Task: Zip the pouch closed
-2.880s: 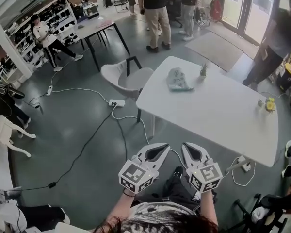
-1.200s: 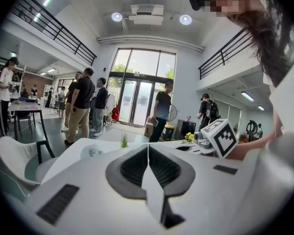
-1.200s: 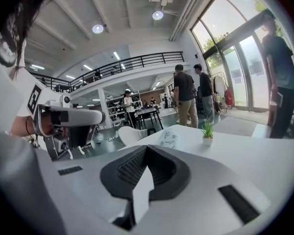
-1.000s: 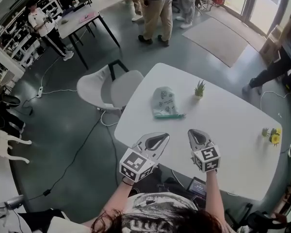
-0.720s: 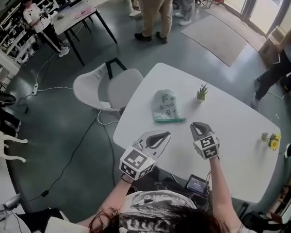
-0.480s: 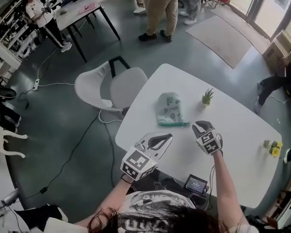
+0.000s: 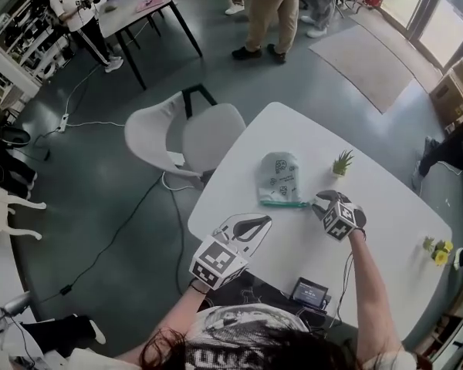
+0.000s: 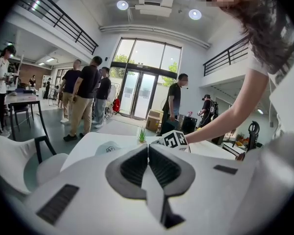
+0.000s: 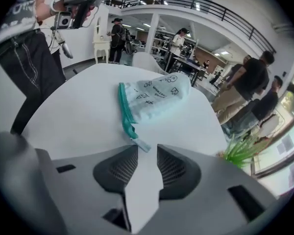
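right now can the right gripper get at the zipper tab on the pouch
Probably yes. The right gripper has just been opening its jaws, nothing gripped, and the zipper tab of the pouch lies just ahead of their tips on the table. Nothing stands in between.

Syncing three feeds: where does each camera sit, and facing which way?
Head view: head-mounted, steeply down on white table, pale teal-zipped pouch; forearms, left gripper, right gripper.
Left gripper view: on that shut gripper, near-level across table; right forearm.
Right gripper view: angled down; zip tab before its just-opened, empty jaws.
All three share the pouch.
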{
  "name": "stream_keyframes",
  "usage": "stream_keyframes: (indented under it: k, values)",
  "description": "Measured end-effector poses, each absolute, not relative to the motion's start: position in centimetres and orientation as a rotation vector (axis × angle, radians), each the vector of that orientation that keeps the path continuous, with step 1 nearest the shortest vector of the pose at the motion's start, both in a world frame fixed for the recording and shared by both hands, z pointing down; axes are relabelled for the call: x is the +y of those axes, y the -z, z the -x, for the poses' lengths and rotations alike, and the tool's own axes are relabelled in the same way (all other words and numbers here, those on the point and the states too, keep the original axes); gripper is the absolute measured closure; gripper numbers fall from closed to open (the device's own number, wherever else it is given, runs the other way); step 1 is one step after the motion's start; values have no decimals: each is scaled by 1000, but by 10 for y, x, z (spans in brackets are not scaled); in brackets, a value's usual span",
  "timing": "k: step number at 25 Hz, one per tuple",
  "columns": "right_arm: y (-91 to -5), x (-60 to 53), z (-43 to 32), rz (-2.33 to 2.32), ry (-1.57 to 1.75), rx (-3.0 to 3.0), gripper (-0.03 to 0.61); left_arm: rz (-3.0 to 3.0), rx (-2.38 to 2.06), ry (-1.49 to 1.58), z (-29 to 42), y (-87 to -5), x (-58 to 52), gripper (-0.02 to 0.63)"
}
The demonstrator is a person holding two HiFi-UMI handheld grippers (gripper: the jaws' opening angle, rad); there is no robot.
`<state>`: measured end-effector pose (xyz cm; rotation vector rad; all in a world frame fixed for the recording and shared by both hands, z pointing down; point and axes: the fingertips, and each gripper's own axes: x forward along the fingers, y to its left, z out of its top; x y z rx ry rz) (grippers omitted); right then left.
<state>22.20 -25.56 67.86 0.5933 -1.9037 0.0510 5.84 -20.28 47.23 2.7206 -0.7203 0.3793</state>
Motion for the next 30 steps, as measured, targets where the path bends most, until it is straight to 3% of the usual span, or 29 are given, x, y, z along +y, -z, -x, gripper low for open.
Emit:
stream_keyframes:
  k: [3,5,8,28,30]
  values:
    - [-681,-253,-214,-489,-6,-1895,459,-2709,-730,-390,-55,-478,-204,598]
    - [-682,-253,-211,-460,3,-1886,517,-2704,-727,-393,-56,-479,-204,598]
    - [-682,-251,-209,-473,-50,-1903,552,-2703,-722,-398,-57,-480,-204,598]
    - [-621,-190,-120,-889,-753,-2240,569,-2645,-641,-659,-68,-577,-188,595]
    - [-618,-185,-111,-897,-780,-2247,569,-2632,-616,-682,-69,-588,-185,561]
